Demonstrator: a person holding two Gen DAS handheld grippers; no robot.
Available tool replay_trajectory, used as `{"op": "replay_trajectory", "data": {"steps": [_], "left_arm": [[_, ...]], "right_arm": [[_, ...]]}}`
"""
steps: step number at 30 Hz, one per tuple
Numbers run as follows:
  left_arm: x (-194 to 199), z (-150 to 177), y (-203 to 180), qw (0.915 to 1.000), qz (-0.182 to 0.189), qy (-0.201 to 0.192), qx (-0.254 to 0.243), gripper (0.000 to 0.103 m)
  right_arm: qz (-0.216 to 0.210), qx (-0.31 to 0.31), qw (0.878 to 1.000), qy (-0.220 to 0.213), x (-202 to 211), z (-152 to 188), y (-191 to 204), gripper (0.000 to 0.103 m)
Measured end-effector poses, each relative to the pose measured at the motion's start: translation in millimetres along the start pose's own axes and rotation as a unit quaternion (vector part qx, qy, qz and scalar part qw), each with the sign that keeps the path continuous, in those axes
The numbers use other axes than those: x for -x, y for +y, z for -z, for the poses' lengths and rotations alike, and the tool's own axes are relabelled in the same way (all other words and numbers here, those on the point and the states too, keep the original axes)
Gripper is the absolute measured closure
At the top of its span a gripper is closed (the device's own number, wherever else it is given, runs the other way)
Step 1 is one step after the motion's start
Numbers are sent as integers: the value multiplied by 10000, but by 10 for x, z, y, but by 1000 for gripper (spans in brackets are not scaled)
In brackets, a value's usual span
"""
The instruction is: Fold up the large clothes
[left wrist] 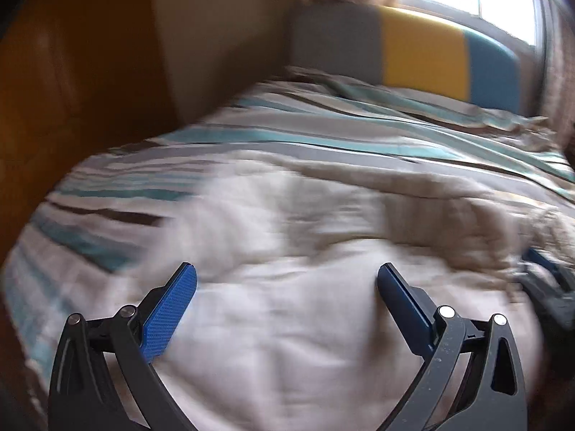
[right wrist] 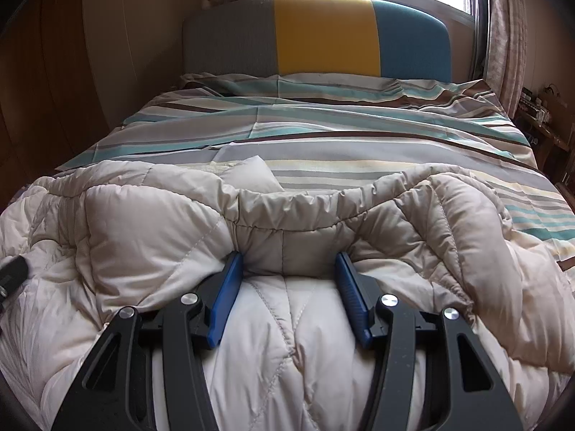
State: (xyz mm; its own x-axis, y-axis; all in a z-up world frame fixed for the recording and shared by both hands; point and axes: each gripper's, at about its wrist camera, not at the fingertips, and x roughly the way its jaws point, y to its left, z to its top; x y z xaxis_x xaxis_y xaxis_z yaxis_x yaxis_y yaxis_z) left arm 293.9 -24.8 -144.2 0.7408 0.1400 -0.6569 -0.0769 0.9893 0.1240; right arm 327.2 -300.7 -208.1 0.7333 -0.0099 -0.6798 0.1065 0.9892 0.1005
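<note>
Covering striped bed [right wrist: 359,133]: quilted comforter [right wrist: 151,222]

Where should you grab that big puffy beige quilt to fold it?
Probably the gathered seam edge of the puffy beige quilted comforter, approached from the near, foot side. That hem rises in a ridge, so the open right tool, whose fingers sit either side of it, could pinch it.

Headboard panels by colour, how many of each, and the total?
On the headboard, seen from the right wrist:
Grey panels: 1
Yellow panels: 1
Blue panels: 1
Total: 3
</note>
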Motion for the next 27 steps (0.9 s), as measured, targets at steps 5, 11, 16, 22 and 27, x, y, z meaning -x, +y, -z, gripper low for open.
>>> {"op": "replay_trajectory", "data": {"steps": [5, 11, 16, 22, 27], "left_arm": [[-289, 117, 158, 9999, 13, 125, 86, 3], [-188, 91, 257, 9992, 285, 199, 179, 3], [212, 266, 629, 9962, 545, -59, 683, 3], [551, 738, 1316, 9739, 418, -241, 2217, 3], [526, 1065, 1447, 9599, 1045, 264, 2588, 22]], "right_arm": [[78, 57, 10000, 4, 19, 3, 26, 49], [182, 31, 9997, 148, 103, -57, 26, 42], [-18, -37, 10000, -77, 620, 8, 10, 28], [-384, -95, 9989, -262, 1235, 334, 26, 35], [-767, 71, 9970, 41, 1531, 653, 92, 74]]}}
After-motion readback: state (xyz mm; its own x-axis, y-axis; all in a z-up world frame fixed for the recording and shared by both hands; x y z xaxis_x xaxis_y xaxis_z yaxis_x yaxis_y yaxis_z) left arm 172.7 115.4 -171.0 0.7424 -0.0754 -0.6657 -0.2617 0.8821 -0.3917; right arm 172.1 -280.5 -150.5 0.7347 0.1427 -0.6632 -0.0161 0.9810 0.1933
